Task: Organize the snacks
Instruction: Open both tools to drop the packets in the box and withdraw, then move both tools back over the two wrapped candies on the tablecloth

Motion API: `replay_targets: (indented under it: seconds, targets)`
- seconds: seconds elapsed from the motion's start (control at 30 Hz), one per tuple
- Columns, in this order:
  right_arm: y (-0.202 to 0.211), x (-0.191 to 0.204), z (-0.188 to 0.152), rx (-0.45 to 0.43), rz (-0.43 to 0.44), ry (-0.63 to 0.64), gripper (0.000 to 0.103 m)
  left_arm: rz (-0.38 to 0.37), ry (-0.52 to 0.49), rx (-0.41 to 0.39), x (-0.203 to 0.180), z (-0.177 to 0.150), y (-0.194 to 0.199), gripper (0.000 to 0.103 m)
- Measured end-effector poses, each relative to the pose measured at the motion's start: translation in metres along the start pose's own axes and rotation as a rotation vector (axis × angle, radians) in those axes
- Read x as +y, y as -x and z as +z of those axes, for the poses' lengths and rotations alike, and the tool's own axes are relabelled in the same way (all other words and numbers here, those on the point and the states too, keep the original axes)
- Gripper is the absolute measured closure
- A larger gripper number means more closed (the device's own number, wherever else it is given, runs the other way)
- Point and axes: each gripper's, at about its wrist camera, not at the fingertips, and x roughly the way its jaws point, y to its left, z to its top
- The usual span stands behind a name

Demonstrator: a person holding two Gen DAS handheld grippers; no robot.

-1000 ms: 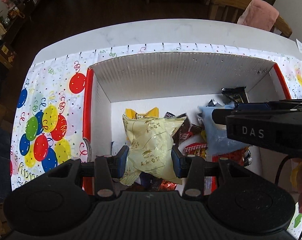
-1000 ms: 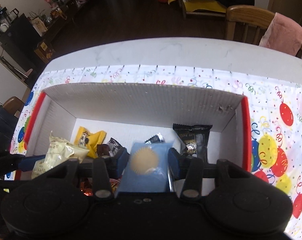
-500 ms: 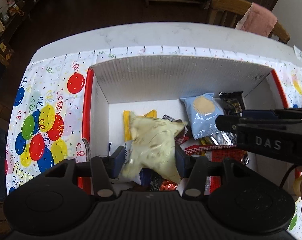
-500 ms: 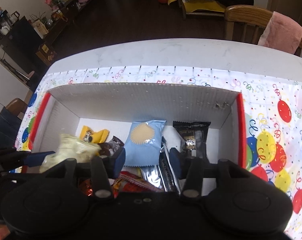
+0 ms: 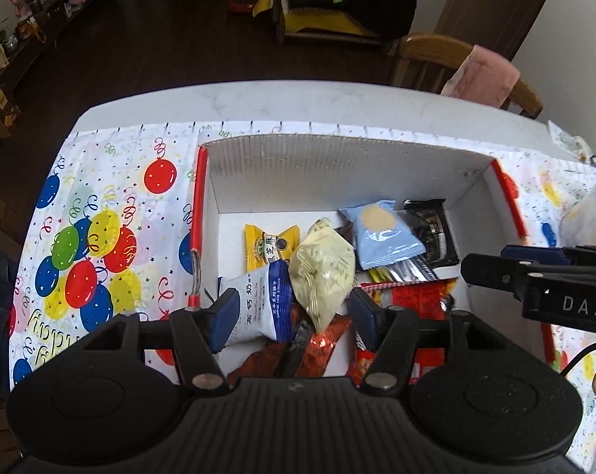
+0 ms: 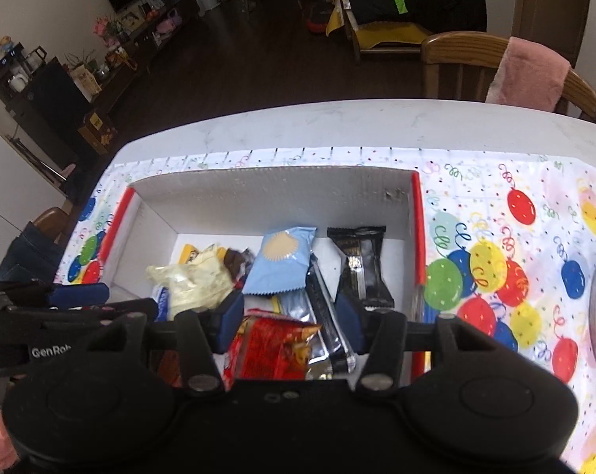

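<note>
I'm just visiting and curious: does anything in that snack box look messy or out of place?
Yes. The snacks lie in a loose heap in the box: the pale yellow packet sits tilted on top of others, and the light blue packet overlaps its neighbours.

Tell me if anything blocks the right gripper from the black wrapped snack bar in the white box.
Nothing visible does. The black wrapped snack bar lies uncovered on the white box floor, just beyond the right gripper, whose opening jaws grip nothing.
</note>
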Motion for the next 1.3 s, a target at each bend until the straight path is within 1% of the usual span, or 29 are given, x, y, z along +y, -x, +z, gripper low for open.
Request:
replay_targets:
  seconds: [0.23,0.3,0.33,0.53,0.57,0.6,0.67,0.83,0.9,1.1,1.3]
  targets:
    - [0.033,0.013,-0.018,-0.058,0.014,0.013,0.051,-0.023,-0.019,-0.067,0.001,-0.017,0.034,0.043]
    - [0.044,0.018,-0.025,-0.082,0.023,0.013,0.042,-0.03,-0.028,-0.087,0.001,-0.023,0.044,0.043]
    - [0.05,0.02,-0.029,-0.097,0.028,0.013,0.04,-0.032,-0.032,-0.096,0.001,-0.026,0.049,0.043]
    - [0.078,0.032,-0.052,-0.147,0.062,0.006,0.038,-0.034,-0.056,-0.15,0.005,-0.048,0.076,0.043]
    - [0.081,0.033,-0.056,-0.154,0.066,0.007,0.034,-0.033,-0.061,-0.157,0.005,-0.052,0.079,0.041]
    - [0.085,0.034,-0.061,-0.161,0.069,0.005,0.031,-0.033,-0.066,-0.165,0.006,-0.056,0.083,0.038]
    - [0.091,0.035,-0.071,-0.168,0.082,-0.006,0.028,-0.028,-0.072,-0.184,0.007,-0.066,0.09,0.036]
    - [0.098,0.039,-0.094,-0.172,0.092,-0.035,0.024,-0.05,-0.079,-0.199,0.013,-0.09,0.102,0.035]
    - [0.101,0.041,-0.104,-0.173,0.1,-0.039,0.022,-0.046,-0.072,-0.206,0.015,-0.099,0.106,0.029]
    - [0.103,0.053,-0.132,-0.184,0.092,0.004,0.013,-0.062,-0.021,-0.215,0.031,-0.124,0.115,0.028]
    - [0.097,0.059,-0.155,-0.171,0.104,0.036,0.007,-0.027,0.021,-0.218,0.046,-0.149,0.114,0.028]
